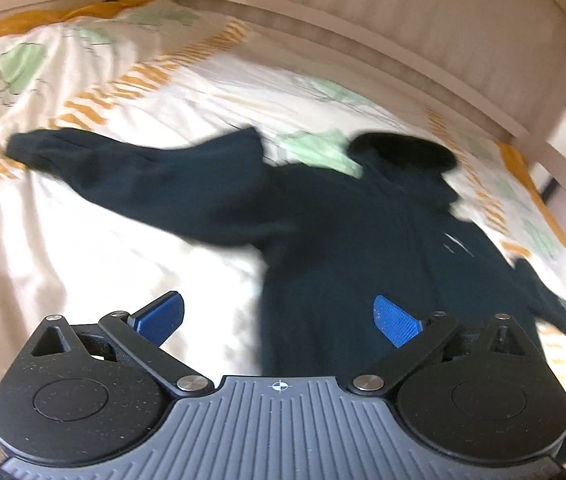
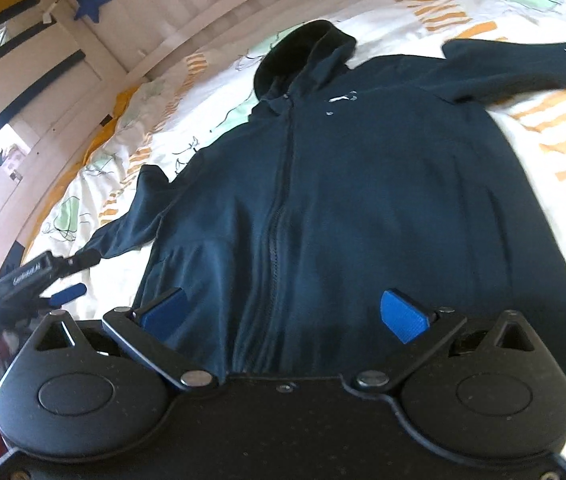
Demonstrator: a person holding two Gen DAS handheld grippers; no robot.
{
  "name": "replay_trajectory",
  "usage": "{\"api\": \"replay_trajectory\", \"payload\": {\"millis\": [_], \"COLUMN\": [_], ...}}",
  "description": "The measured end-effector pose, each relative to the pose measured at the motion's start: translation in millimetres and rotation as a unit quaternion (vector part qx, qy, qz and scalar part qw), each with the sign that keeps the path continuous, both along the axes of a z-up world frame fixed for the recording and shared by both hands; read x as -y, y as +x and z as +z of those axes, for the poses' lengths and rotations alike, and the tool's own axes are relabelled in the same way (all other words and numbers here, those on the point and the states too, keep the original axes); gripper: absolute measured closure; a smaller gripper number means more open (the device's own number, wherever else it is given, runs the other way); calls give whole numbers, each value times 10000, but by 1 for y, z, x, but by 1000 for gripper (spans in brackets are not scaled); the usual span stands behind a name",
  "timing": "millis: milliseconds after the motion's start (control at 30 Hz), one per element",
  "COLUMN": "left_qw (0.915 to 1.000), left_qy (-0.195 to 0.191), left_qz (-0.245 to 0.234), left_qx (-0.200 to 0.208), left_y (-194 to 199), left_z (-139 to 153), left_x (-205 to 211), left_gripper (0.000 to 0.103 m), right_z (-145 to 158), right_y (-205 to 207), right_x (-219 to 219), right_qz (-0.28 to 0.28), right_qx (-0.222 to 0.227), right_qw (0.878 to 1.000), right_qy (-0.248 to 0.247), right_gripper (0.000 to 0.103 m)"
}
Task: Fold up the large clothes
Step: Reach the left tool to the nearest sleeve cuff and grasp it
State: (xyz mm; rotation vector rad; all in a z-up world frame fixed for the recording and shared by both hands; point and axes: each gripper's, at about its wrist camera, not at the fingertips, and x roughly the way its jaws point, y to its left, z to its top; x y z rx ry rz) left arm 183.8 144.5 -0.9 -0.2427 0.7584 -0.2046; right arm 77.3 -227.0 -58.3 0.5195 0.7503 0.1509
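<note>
Dark hoodie lies zipped, front-up, spread flat on the bed just ahead of both tongs, sleeves out sideways, no fold made yet; left tongs and right tongs both spread wide, holding nothing.
</note>
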Motion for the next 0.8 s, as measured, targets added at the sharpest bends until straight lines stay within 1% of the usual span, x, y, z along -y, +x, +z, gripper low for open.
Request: {"api": "replay_trajectory", "payload": {"millis": [100,200,367,433,533,567,600,633,667,800], "left_qw": [9996,9979,9902,9872,9817,9789,9770,9751,9732,9675], "left_qy": [-12,91,235,151,-116,-214,-267,-301,-353,-653], "left_qz": [288,635,1368,1563,1861,1993,2079,2161,2228,2386], "left_qx": [-15,-97,-185,-268,-397,-407,-394,-408,-440,-520], "left_y": [30,60,107,119,140,145,148,153,158,174], "left_z": [0,-4,-20,-28,-41,-45,-47,-50,-52,-59], "left_x": [-30,-59,-109,-126,-149,-157,-162,-167,-172,-185], "left_gripper": [0,0,1,1,2,9,20,23,25,27], "right_z": [3,5,5,4,2,2,0,-1,-2,-7], "right_y": [16,31,55,62,71,74,77,79,81,87], "right_x": [-8,-17,-33,-40,-49,-50,-52,-54,-55,-55], "right_qz": [102,209,447,531,640,672,709,732,746,789], "right_qx": [58,91,144,199,272,278,270,255,242,193], "right_qw": [9999,9997,9988,9982,9973,9970,9966,9964,9962,9959], "right_qy": [-96,-125,-135,-174,-255,-276,-307,-338,-369,-392], "right_gripper": [1,1,1,1,1,1,1,1,1,1]}}
